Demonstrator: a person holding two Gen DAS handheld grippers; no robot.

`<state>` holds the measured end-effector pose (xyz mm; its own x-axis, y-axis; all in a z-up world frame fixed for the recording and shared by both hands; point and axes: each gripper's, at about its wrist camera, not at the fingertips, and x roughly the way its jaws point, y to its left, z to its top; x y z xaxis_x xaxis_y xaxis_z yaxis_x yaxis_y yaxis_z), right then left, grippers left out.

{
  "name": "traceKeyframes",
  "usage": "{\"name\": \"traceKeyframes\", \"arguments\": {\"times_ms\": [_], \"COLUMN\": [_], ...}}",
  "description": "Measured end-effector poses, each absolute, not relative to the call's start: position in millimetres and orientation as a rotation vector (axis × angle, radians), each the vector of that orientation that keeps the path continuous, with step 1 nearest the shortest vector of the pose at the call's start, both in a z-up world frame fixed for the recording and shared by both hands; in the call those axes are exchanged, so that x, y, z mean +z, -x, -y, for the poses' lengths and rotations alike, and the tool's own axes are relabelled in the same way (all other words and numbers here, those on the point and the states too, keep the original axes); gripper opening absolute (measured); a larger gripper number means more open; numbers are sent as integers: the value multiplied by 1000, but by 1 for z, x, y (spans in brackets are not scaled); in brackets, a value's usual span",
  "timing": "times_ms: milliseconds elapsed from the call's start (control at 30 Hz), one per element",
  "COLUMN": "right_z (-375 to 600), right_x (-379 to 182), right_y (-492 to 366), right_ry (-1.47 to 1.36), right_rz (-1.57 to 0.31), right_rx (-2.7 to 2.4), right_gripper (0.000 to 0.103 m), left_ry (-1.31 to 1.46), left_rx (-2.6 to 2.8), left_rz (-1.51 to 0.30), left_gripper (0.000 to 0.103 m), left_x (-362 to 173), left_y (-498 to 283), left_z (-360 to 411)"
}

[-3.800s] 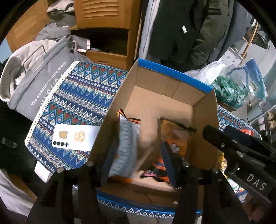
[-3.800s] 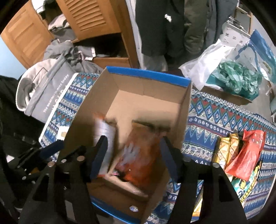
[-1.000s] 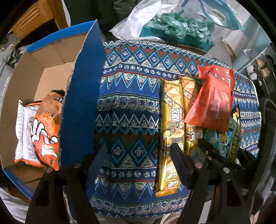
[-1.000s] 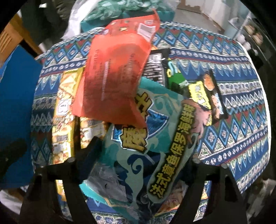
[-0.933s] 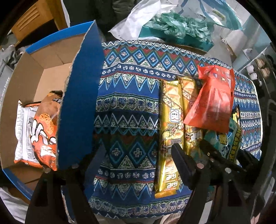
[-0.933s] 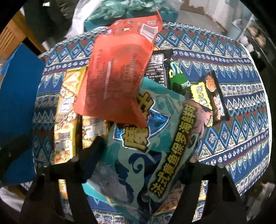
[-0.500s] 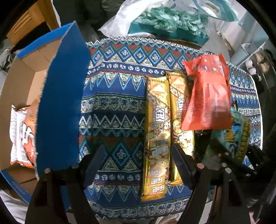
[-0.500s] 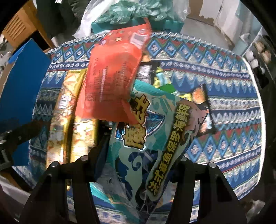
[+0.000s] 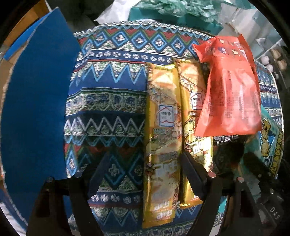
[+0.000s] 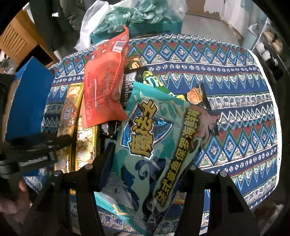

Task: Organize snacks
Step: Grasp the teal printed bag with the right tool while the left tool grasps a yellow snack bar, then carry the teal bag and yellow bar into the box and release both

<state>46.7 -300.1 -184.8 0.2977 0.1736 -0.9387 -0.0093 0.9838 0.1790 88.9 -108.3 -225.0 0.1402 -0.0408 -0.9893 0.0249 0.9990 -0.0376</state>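
Note:
My right gripper (image 10: pixel 150 159) is shut on a teal snack bag (image 10: pixel 154 130) with yellow lettering and holds it above the patterned tablecloth (image 10: pixel 235 109). Under and behind it lie a red bag (image 10: pixel 103 87) and a black-and-green pack (image 10: pixel 145 76). My left gripper (image 9: pixel 145 165) hangs open, pointing down over two long gold snack packs (image 9: pixel 161 145) that lie side by side. The left gold pack sits between its fingers, untouched. The red bag (image 9: pixel 230 87) overlaps the right gold pack (image 9: pixel 192 101). The blue wall of the cardboard box (image 9: pixel 36 109) stands at the left.
A teal box topped with crumpled green plastic (image 10: pixel 145 14) and a white plastic bag (image 10: pixel 90 23) sit beyond the table's far edge. A wooden cabinet (image 10: pixel 16 40) stands at the far left. A person's hand (image 10: pixel 10 205) holds the left gripper at the lower left.
The right gripper has closed on the teal bag and lifted it off the pile. The left gripper has sunk closer to the gold packs, away from the box.

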Motion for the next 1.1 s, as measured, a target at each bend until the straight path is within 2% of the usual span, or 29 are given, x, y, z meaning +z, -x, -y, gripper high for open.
{"name": "traceKeyframes", "arguments": {"times_ms": [167,233,267,300,333,600,1100], "right_z": [299,296,295,293,290,284,281], "right_x": [-183,-183,-182,-182,-183,-171,-136], "right_y": [-46,-47,-46,-46,-47,-44,-35], "right_ry": [-151,-147,-144,-140,-136,-119,-109], "right_rz": [-1261,-1260,-1259,-1257,-1255,-1226,-1165], "right_rx": [134,137,140,142,143,142,155], "right_gripper": [56,56,56,56,56,56,56], "left_ry": [-38,-61,-68,-65,-56,-58,-17], "left_rx": [-53,-78,-88,-105,-118,-103,-117], "left_rz": [-1398,-1391,-1393,-1396,-1403,-1378,-1270], "left_gripper": [75,56,51,35,32,32,32], "left_x": [-233,-235,-235,-235,-234,-225,-161], "left_y": [-85,-85,-84,-84,-82,-67,-59], "left_z": [112,121,123,126,130,134,100]}}
